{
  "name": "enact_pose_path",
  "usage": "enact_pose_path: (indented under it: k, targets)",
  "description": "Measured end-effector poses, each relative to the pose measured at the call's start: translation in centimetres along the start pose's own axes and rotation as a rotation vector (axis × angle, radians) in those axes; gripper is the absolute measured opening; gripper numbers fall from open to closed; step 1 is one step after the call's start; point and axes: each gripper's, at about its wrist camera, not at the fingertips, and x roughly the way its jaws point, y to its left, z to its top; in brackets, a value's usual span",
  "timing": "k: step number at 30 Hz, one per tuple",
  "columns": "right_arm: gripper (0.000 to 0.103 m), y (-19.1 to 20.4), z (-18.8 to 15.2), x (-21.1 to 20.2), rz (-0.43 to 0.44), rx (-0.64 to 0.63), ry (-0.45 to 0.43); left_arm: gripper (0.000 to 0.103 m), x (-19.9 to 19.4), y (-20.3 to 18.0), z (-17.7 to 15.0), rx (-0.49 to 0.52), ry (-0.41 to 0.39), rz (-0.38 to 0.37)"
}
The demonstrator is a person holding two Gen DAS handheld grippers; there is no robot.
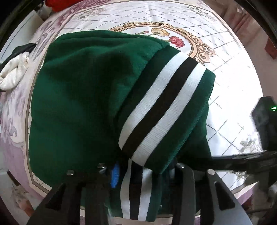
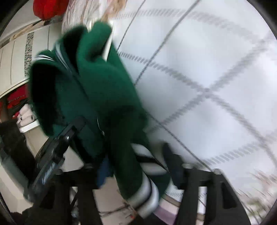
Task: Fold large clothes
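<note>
A dark green fleece garment (image 1: 83, 97) with a ribbed band of white and black stripes (image 1: 161, 107) lies bunched on the bed. My left gripper (image 1: 138, 171) is shut on its striped hem, which hangs down between the fingers. In the right wrist view the same green garment (image 2: 97, 90) is lifted, blurred by motion. My right gripper (image 2: 138, 166) is shut on its striped band (image 2: 147, 187). The other gripper (image 2: 57, 148) shows at the lower left of that view.
The bed has a white quilted cover (image 1: 225, 72) with a floral medallion (image 1: 176, 41) and a mauve border. A cream and dark cloth pile (image 1: 15, 69) lies at the left edge. A red item (image 2: 46, 8) sits at the far end. A black device (image 1: 264, 121) is at the right.
</note>
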Motion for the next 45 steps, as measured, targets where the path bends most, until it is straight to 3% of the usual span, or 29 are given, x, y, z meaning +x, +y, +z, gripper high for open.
enact_pose_path:
  k: [1,3,4,8,10,13,16,17,18,19,21,23,26,29,30,33,34,36,38,41,45]
  targets:
    - [0.070,0.2,0.2,-1.6,-0.017,-0.003,-0.038,0.043,-0.2,0.1,0.1,-0.010,-0.001,-0.011]
    - [0.070,1.1,0.8,-3.8,-0.003,0.004,-0.098,0.068,-1.0,0.9,0.6,-0.053,-0.009,-0.070]
    - [0.070,1.8,1.3,-4.7,0.028,0.000,-0.128,0.071,-1.6,1.4,0.8,-0.090,-0.018,-0.092]
    - [0.078,6.6,4.5,-5.4,0.128,-0.060,-0.185,0.073,-5.1,4.6,0.5,-0.259,-0.117,-0.195]
    - [0.078,9.3,5.4,-4.0,0.110,-0.114,-0.178,0.073,-6.7,6.7,0.2,-0.333,-0.169,-0.219]
    - [0.079,12.0,7.4,-0.7,0.045,-0.181,-0.118,0.073,-8.5,10.0,-0.7,-0.404,-0.238,-0.146]
    - [0.078,13.2,9.1,2.8,-0.039,-0.158,-0.046,0.073,-8.5,13.2,-1.6,-0.443,-0.235,-0.047]
    - [0.064,13.3,9.4,3.3,-0.056,-0.147,-0.072,0.073,-8.3,13.5,-2.1,-0.451,-0.235,-0.034]
    - [0.039,13.5,9.6,3.6,-0.065,-0.145,-0.100,0.073,-8.1,14.4,-2.6,-0.464,-0.230,-0.018]
    - [0.031,13.4,9.9,3.6,-0.067,-0.120,-0.118,0.073,-8.0,15.5,-3.2,-0.480,-0.226,-0.008]
    - [0.019,12.8,10.6,3.1,-0.067,-0.067,-0.163,0.073,-7.7,17.4,-4.9,-0.519,-0.209,0.026]
    - [0.016,13.1,11.8,2.2,-0.146,-0.072,-0.227,0.073,-6.7,18.7,-7.2,-0.564,-0.182,0.057]
    - [0.016,14.1,15.0,2.0,-0.222,-0.088,-0.253,0.073,-5.0,20.0,-10.7,-0.624,-0.122,0.086]
    - [0.023,16.4,17.6,0.9,-0.322,-0.155,-0.256,0.073,-2.0,21.4,-12.9,-0.680,-0.051,0.087]
    - [0.038,17.1,17.4,-0.2,-0.325,-0.152,-0.253,0.073,-1.1,21.5,-13.7,-0.701,-0.030,0.072]
    - [0.070,18.3,15.1,-2.6,-0.303,-0.147,-0.292,0.073,2.3,21.7,-15.0,-0.773,0.045,0.019]
    - [0.074,17.7,13.5,-3.7,-0.302,-0.141,-0.304,0.073,3.4,21.7,-15.1,-0.792,0.069,-0.004]
    - [0.076,16.5,10.8,-4.6,-0.271,-0.131,-0.301,0.073,4.9,21.6,-15.1,-0.813,0.094,-0.027]
    - [0.076,14.7,9.2,-3.2,-0.220,-0.096,-0.243,0.073,5.9,21.7,-14.9,-0.809,0.104,-0.017]
    - [0.076,12.4,8.0,-1.3,-0.266,-0.045,-0.215,0.077,6.6,22.1,-14.9,-0.808,0.105,-0.024]
    - [0.076,12.3,7.5,-0.2,-0.272,-0.034,-0.258,0.089,7.2,23.0,-15.1,-0.839,0.092,-0.038]
